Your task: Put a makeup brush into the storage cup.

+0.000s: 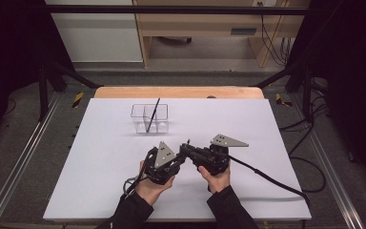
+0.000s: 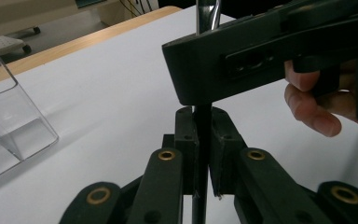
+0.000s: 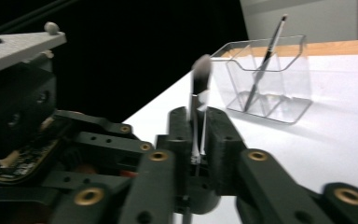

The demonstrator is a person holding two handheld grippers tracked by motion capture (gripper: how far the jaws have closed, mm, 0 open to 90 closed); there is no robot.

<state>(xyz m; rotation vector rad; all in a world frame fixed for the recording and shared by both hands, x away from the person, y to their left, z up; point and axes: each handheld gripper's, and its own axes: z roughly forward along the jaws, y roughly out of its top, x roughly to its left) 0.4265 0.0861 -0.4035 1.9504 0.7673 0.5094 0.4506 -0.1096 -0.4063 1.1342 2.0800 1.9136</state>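
A person's two hands come in from the near edge of a white table (image 1: 100,157), each holding a black gripper, and the two grippers meet tip to tip near the middle of the table's near half.

The left gripper (image 2: 203,140) is clenched on a thin dark brush (image 3: 199,93). In its own view the two jaws press on the brush handle from both sides, and the handle runs straight up between them. Just above those jaws, the right gripper (image 3: 196,135) crosses the same handle from the right, with the fingers (image 2: 307,100) of the right hand curled under its body.

In the right gripper view, the brush stands upright between that gripper's jaws, with its metal collar level with the jaw tips and its soft pale head sticking out just beyond them. The pads sit close along both sides of the brush, but whether they are pressing on it cannot be told. The left gripper's body and its grey plate are just to the left in that view, touching or nearly touching.

From the high view, the left gripper (image 1: 178,160) and right gripper (image 1: 187,149) form a shallow arch, each with a grey plate on top, and a cable trails away from the right one.

Farther out beyond both grippers, well apart from them, stands a clear box (image 1: 164,125) with compartments. A second thin brush (image 1: 153,114) leans inside it, its top end above the rim.
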